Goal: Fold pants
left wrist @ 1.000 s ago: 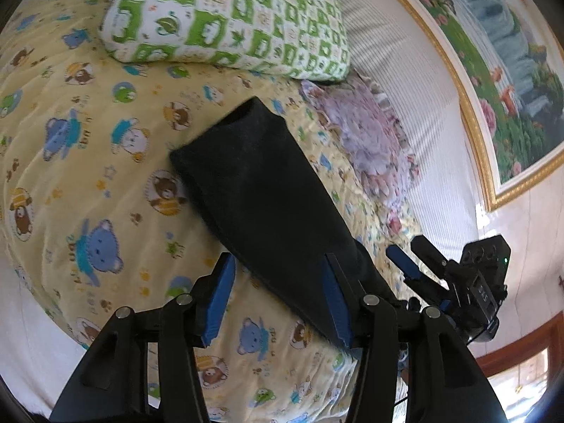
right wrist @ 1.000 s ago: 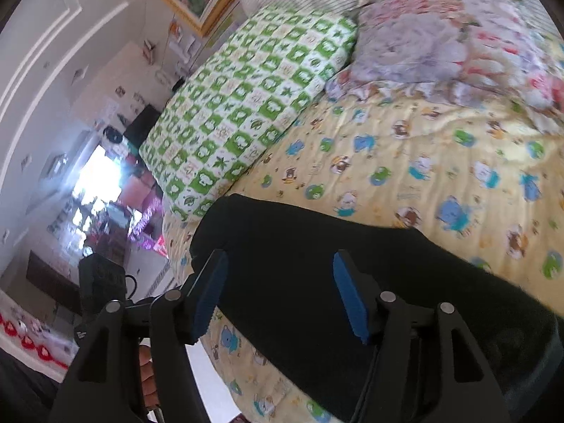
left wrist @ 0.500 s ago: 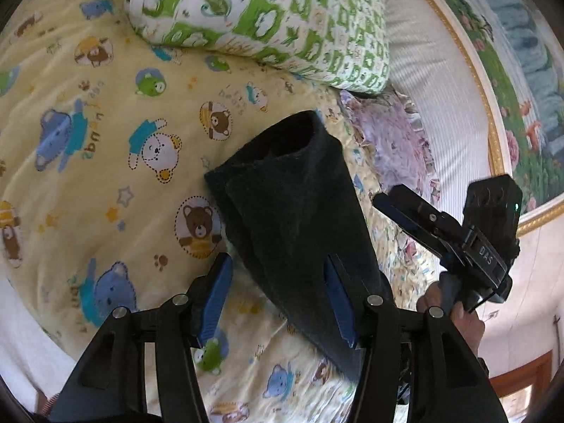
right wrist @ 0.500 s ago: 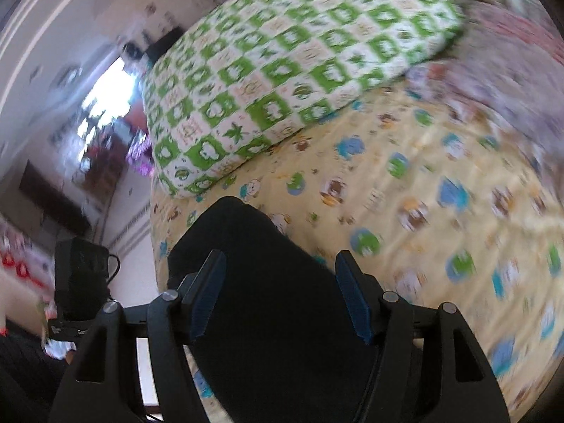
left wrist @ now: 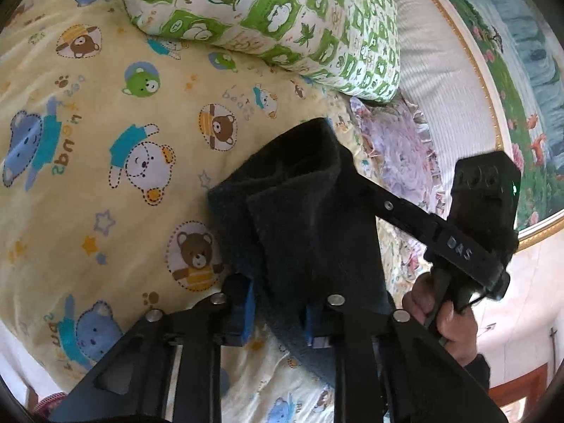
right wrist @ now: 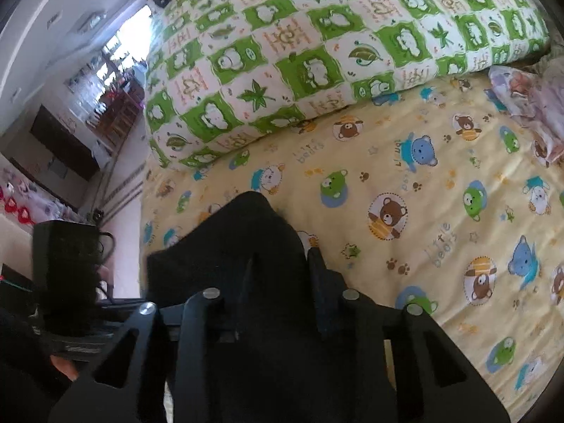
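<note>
Here both grippers are pinching the folded black pants (left wrist: 303, 218): the left gripper (left wrist: 278, 310) and right gripper (right wrist: 282, 282) are closing on cloth above the sheet (right wrist: 440, 183).

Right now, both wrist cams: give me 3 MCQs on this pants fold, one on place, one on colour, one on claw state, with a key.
1. Where do the pants lie?
A. on a wooden floor
B. on the yellow bear-print sheet
C. on top of the green checked pillow

2. What colour are the pants?
A. black
B. red
C. white

3. What state is the left claw in?
A. wide open, away from the cloth
B. closed on the pillow
C. closed on the pants

Key:
1 B: bear-print sheet shows all around the cloth, and the pillow sits apart beyond it.
2 A: the fabric reads black in both wrist views.
3 C: the blue pads sit tight on either side of a bunch of black cloth. The right claw likewise pinches the pants.
</note>
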